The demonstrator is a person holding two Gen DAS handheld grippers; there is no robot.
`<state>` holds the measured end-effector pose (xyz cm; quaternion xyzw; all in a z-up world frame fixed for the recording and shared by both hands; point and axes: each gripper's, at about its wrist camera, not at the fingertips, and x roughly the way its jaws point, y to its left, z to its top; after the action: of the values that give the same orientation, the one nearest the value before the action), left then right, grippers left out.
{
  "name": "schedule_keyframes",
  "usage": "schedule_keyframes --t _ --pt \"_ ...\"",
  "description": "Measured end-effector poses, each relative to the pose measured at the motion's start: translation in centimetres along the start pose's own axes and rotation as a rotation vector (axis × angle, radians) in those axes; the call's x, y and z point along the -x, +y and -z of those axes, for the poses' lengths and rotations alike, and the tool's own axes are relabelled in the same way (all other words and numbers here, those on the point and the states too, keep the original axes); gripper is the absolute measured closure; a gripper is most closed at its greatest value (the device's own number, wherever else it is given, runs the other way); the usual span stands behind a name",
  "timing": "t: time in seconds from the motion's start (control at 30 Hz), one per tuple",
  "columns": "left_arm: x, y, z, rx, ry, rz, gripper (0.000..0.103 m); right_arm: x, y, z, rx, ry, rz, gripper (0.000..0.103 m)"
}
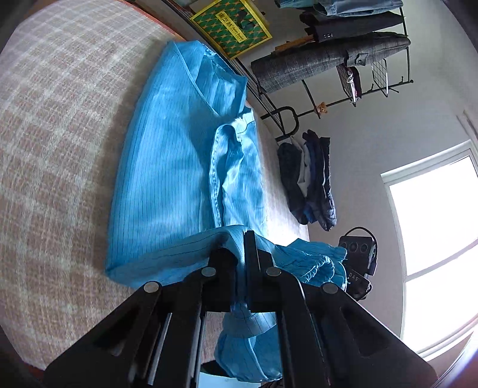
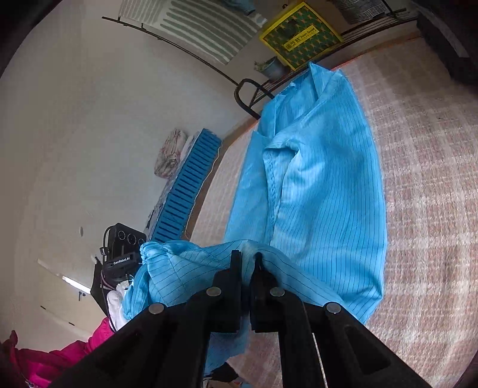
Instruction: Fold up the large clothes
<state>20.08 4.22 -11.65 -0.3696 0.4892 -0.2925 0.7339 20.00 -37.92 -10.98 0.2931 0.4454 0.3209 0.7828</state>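
A large blue pinstriped garment (image 1: 179, 167) lies lengthwise on a pink-and-white checked surface (image 1: 59, 149), collar at the far end. My left gripper (image 1: 240, 241) is shut on the garment's near edge, which is lifted off the surface and hangs in folds below the jaws. In the right wrist view the same blue garment (image 2: 322, 185) stretches away from me, and my right gripper (image 2: 246, 256) is shut on its raised near hem. The other gripper's black camera body (image 2: 124, 253) shows at the left, with gathered cloth between the two grippers.
A metal rack (image 1: 343, 59) with folded clothes and a yellow-green box (image 1: 231, 25) stands behind the surface. Dark garments (image 1: 310, 179) hang near a bright window (image 1: 433, 238). A blue slatted crate (image 2: 191, 182) and a pink garment (image 2: 53, 355) sit at the left.
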Motion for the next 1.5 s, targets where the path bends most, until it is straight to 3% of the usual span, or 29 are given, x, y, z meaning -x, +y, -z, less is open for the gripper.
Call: schedule_keyframes --t 0.23,0.53,0.67,0.7,0.73,0.8,0.87,0.9,0.93,1.0,1.17,1.33,1.5 --pt "-3.5 1.5 -3.2 0.032 0.007 -0.057 0.102 -2.2 -2.1 -2.1 0.001 0.023 0.120 0.102" --pt "-5.5 3.4 -3.9 0.103 0.016 -0.077 0.102 -3.4 -4.7 -2.9 -0.071 0.056 0.147 0.101" --pt "-5.5 3.6 -4.0 0.104 0.000 -0.111 0.101 -3.1 -4.5 -3.1 -0.070 0.049 0.141 0.094" --pt "-5.5 3.7 -4.1 0.106 -0.002 -0.130 0.101 -2.8 -4.4 -3.2 -0.074 0.040 0.144 0.085" --pt "-5.3 3.8 -4.2 0.111 -0.004 -0.143 0.095 -2.5 -4.4 -3.3 -0.084 0.029 0.146 0.075" --pt "-4.7 4.1 -4.6 0.126 -0.028 -0.148 0.075 -1.8 -4.7 -3.5 -0.113 0.012 0.142 0.070" --pt "-3.5 4.2 -4.9 0.137 -0.084 -0.150 0.038 -0.6 -5.2 -3.5 -0.144 -0.026 0.132 0.053" --pt "-2.9 4.2 -5.1 0.134 -0.110 -0.154 0.036 0.1 -5.3 -3.6 -0.154 -0.045 0.138 0.042" --pt "-2.4 4.1 -5.3 0.127 -0.126 -0.154 0.036 0.6 -5.4 -3.6 -0.158 -0.060 0.143 0.039" --pt "-1.7 3.7 -5.6 0.092 -0.143 -0.163 0.036 1.5 -5.4 -3.7 -0.146 -0.074 0.155 0.042" --pt "-2.0 3.4 -4.9 0.003 -0.129 -0.256 0.036 1.5 -3.8 -3.2 0.014 -0.031 0.349 0.047" --pt "-3.8 5.0 -4.0 0.021 -0.059 -0.302 0.042 -0.1 -4.0 -2.3 0.070 0.042 0.438 0.060" --pt "-5.2 5.4 -3.2 0.001 -0.014 -0.318 0.048 -1.5 -4.2 -1.8 0.094 0.082 0.462 0.065"
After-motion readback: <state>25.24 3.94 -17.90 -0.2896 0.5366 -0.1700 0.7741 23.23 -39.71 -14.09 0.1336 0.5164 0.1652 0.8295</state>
